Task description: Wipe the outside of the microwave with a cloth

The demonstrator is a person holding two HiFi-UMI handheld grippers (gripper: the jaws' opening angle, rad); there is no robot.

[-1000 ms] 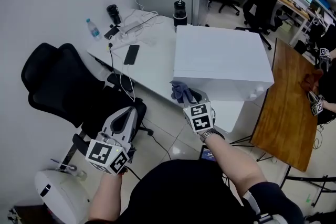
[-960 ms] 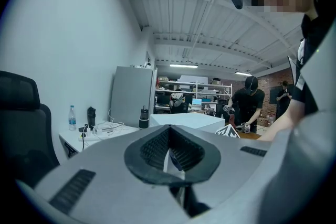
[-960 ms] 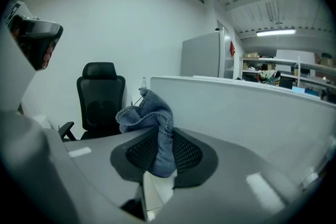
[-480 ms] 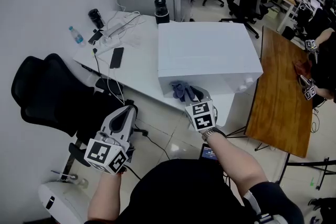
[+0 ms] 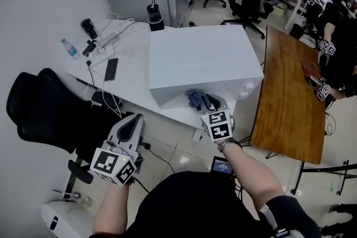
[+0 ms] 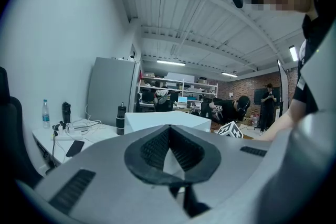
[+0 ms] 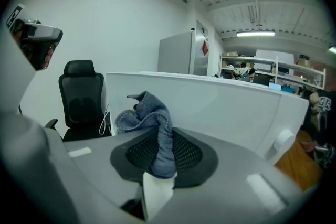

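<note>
a person's right gripper [image 5: 211, 105] carries a blue-grey cloth [image 5: 198, 99] up to the near side of the white microwave [image 5: 201, 58], which sits on a white desk [image 5: 134, 81]. the right gripper view shows its 2 jaws clamped on a fold of the cloth [image 7: 152, 128], with the rest bunched above the pads and the microwave's pale face [image 7: 220, 107] just beyond. from these views the cloth looks just short of that face; contact cannot be confirmed.

the left gripper [image 5: 133, 120] hangs well apart from the microwave, down on its left side over a black office chair [image 5: 39, 114], jaws pressed together with nothing between them [image 6: 169, 152].

left of the microwave on the desk lie a phone [image 5: 110, 69] and a tangle of cables; a dark bottle [image 5: 154, 14] stands at its far corner. a wooden table [image 5: 290, 92] stands to its right.

the step in hand appears to be the approach, with wiping not yet begun. the next move calls for pressing the bunched cloth flat against the near face and sweeping it across, keeping the grip firm and working around the white knob [image 7: 283, 141] at the right end.
</note>
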